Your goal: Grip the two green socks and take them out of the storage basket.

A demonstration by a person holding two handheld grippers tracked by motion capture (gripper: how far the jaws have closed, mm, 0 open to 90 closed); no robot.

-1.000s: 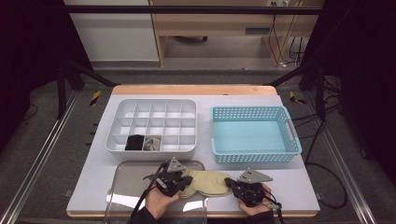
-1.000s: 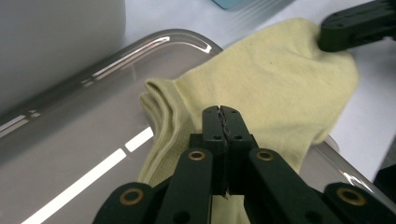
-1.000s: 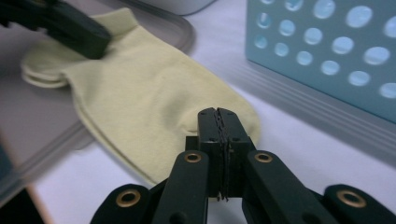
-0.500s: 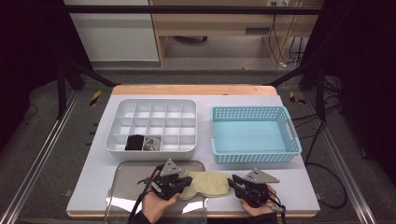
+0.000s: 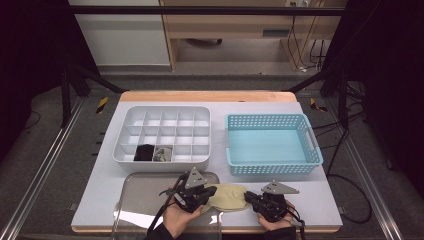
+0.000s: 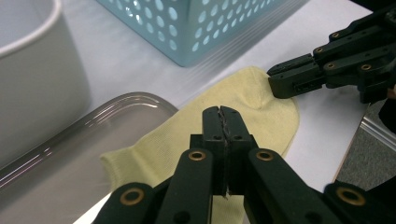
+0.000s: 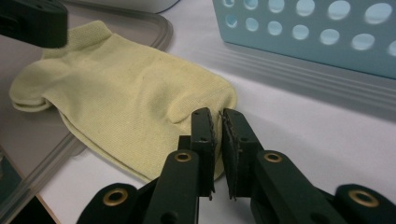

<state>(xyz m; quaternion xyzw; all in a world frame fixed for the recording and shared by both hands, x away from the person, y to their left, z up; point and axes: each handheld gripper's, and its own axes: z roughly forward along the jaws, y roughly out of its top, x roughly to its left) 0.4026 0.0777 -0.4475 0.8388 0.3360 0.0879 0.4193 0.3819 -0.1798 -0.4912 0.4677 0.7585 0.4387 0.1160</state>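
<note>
While the right hand stayed put, the left gripper [image 5: 212,190] had drifted from about 9 o'clock of the yellow sock [image 5: 227,196] inward over its cuff end, as the high view a second before showed it farther off. Its fingers were pressed together, and in the left gripper view the tips [image 6: 223,112] hovered above the middle of the sock [image 6: 154,149] with no cloth visibly caught between them.

The right gripper [image 5: 248,196] sat at the sock's 3 o'clock end. Its jaws had just been closing, and in the right gripper view [image 7: 217,116] they stood only a narrow slit apart at the toe, with no fabric showing in the gap.

The sock itself lay flat at 6 o'clock on the table [image 5: 320,200], its cuff half resting on the clear tray [image 5: 135,200] and its toe on the bare tabletop. It had barely shifted. The blue basket [image 5: 272,167] stood at its 1 o'clock and the white compartment box [image 5: 160,164] at its 11 o'clock.

My reading was that neither end was properly gripped, so the sock was not yet ready to be lifted or folded. The right jaws seemed to have nipped short of the toe edge, and the left seemed to be repositioning for a fresh bite on the cuff.
</note>
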